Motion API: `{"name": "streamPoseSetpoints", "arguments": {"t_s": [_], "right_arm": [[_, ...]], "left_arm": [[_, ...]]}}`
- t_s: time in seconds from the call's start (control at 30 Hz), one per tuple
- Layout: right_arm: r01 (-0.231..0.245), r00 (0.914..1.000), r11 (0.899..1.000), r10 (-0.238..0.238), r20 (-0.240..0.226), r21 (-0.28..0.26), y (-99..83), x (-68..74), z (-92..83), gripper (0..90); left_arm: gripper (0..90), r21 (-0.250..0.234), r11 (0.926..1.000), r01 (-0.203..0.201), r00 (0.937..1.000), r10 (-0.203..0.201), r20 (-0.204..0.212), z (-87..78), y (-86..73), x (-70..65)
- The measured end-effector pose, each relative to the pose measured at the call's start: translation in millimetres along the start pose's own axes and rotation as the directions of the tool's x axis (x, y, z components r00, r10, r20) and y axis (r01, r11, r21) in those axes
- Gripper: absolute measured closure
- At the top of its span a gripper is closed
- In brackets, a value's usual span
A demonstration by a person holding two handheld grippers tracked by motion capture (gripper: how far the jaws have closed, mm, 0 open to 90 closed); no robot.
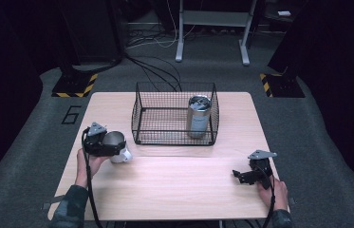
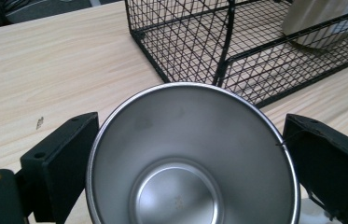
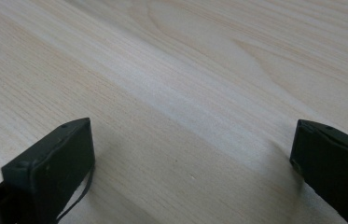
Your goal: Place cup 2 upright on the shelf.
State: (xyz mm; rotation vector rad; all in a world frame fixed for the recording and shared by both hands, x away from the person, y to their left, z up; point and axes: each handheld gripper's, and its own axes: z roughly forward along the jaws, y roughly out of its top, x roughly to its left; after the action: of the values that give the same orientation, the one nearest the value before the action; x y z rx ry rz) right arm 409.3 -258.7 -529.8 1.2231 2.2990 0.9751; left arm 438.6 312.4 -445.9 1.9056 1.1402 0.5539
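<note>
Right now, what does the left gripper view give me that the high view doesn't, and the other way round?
Left gripper view alone: the steel cup's bare inside and round rim up close, with a black jaw standing at each side of it.

High view alone: the right gripper, jaws apart with nothing between them, low on the table; both of the person's hands; the cup's white base beside the left gripper.

Both: the cup between the left jaws, the black wire basket beyond it, and the steel tumbler standing inside the basket.
</note>
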Motion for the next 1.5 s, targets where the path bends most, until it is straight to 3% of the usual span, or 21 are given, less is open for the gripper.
{"name": "streamPoseSetpoints", "arguments": {"t_s": [0.23, 0.4, 0.6, 0.83, 1.5], "right_arm": [[0.000, 1.0000, 1.000, 0.000, 0.000, 0.000, 0.0, 0.0, 0.0, 0.0], [0.000, 1.0000, 1.000, 0.000, 0.000, 0.000, 0.0, 0.0, 0.0, 0.0], [0.000, 1.0000, 1.000, 0.000, 0.000, 0.000, 0.0, 0.0, 0.0, 0.0], [0.001, 1.0000, 1.000, -0.001, -0.001, 0.000, 0.0, -0.1, 0.0, 0.0], [0.001, 1.0000, 1.000, -0.001, 0.000, -0.001, 0.0, -0.1, 0.2, 0.0]], "left_arm": [[6.6, 0.009, 0.9997, -0.023, 0.9997, 0.022, 0.010, -4.8, 2.2, -4.6], [6.5, -0.002, 0.9999, -0.011, 0.9997, 0.011, 0.023, -7.6, 4.2, -5.9], [6.5, -0.019, 0.9995, -0.024, 0.9991, 0.025, 0.035, -15.1, 10.4, -12.3], [6.5, -0.028, 0.9979, -0.059, 0.9962, 0.060, 0.062, -21.3, 20.5, -19.7], [6.5, -0.047, 0.9933, -0.105, 0.9867, 0.110, 0.119, -28.2, 40.5, -43.5]]}}
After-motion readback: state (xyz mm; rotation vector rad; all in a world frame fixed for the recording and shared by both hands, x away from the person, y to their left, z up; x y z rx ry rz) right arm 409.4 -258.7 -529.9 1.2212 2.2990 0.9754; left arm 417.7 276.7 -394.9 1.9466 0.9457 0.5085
